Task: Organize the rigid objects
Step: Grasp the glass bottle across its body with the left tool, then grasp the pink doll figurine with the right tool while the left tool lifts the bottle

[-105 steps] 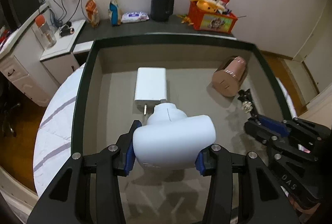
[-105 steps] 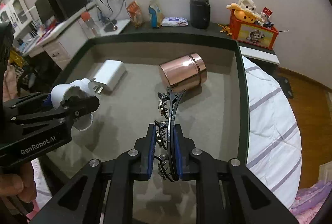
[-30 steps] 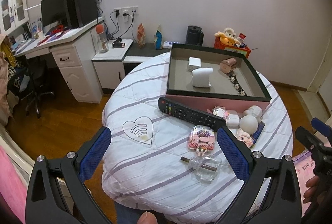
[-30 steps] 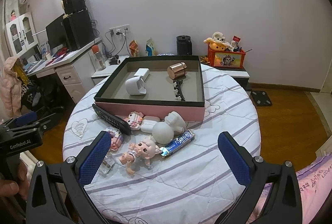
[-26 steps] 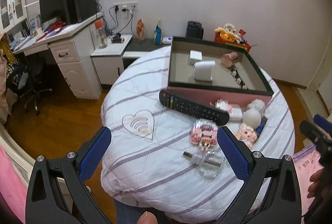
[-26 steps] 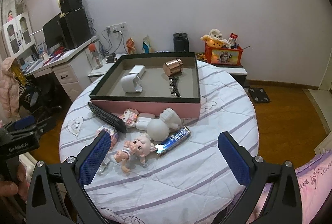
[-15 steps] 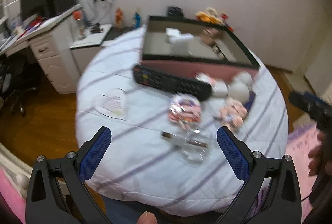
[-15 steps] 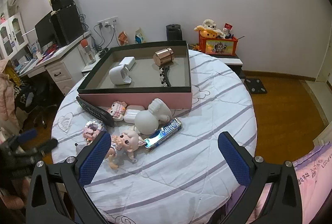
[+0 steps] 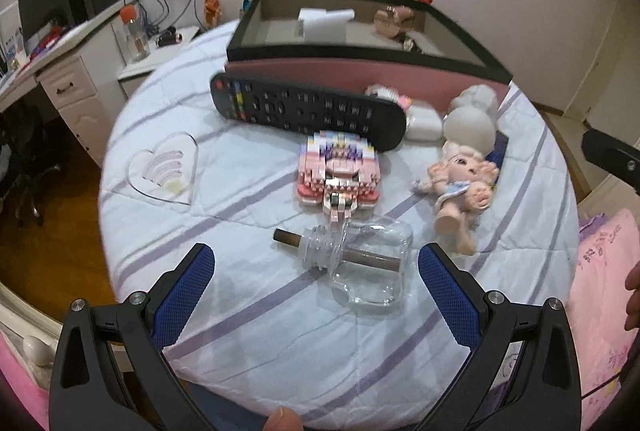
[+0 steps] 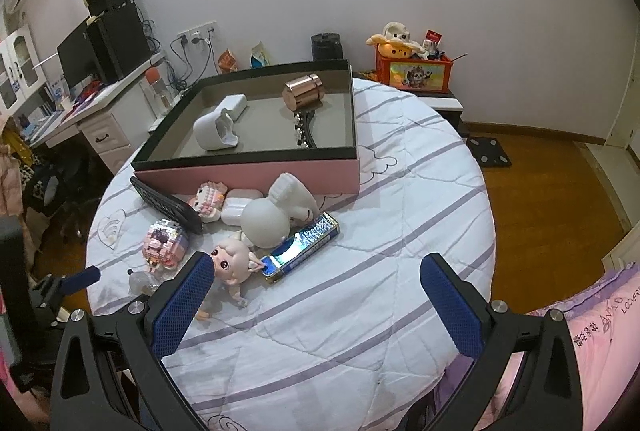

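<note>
Rigid objects lie scattered over a round bed (image 10: 400,231) with a white, purple-striped cover, in front of a large shallow box (image 10: 256,175) with pink walls and a dark rim. Inside the box sit a white curved device (image 10: 214,133), a white charger (image 10: 234,105), a copper canister (image 10: 302,91) on its side and a black hair claw (image 10: 304,131). Just outside the box's near wall lies a long black remote control (image 9: 308,111), with a pink brick-built model (image 9: 338,171) touching its near edge. Beside them are a white round-headed figure (image 10: 272,215), a small doll (image 9: 460,183), a blue shiny flat pack (image 10: 304,247) and a clear glass bottle (image 9: 360,263) on its side with a brown stick through it. A clear heart-shaped piece (image 9: 166,167) lies apart to the left. The left gripper (image 9: 316,295) hovers above the bottle, spread wide and empty. The right gripper (image 10: 316,303) hangs over bare cover, also spread wide and empty.
</note>
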A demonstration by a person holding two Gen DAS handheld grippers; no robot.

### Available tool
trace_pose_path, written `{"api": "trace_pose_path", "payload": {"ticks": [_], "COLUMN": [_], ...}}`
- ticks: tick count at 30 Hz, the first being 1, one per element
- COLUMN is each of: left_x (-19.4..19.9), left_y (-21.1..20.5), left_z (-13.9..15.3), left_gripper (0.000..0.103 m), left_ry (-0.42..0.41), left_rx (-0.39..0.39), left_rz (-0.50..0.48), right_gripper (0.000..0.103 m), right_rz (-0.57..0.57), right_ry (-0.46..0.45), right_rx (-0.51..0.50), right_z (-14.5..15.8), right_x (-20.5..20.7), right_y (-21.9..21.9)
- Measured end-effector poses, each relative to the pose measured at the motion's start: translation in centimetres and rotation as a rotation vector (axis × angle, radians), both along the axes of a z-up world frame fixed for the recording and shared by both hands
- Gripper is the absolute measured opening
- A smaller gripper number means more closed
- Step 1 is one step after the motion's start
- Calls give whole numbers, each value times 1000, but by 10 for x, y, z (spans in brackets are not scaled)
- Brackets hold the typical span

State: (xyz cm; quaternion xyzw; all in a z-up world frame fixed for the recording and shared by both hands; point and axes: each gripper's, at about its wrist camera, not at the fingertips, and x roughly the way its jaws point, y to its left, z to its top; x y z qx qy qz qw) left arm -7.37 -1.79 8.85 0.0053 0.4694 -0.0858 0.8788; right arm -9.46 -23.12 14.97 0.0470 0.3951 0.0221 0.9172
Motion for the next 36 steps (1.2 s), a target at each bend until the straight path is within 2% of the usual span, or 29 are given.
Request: {"api": "trace_pose_path", "payload": {"ticks": [3, 10, 16, 19, 26, 36], "left_x": [6, 13, 12, 10, -1, 3], "left_y": [-1, -3, 4, 12, 21, 46], "left_z": [-10, -19, -15, -14, -2, 10], "left_gripper": [103, 101, 75, 75, 75, 75], "left_ry": [20, -11, -22, -15, -48, -70], "left_rx": [-29, -38, -31, -68, -43, -52], "left_rz": [-5, -20, -7, -1, 23, 66], "right_gripper": [103, 103, 103, 103, 103, 103], "right_rz": [3, 0, 5, 12, 56, 154], "right_ry": [11, 31, 51, 62, 79, 89], "right_rx": [3, 1, 4, 5, 17, -10], "right_z": [-4, -11, -19, -23, -30, -46], "right_x": [2, 9, 12, 14, 19, 32], "right_y": [1, 0, 3, 7, 24, 76]}}
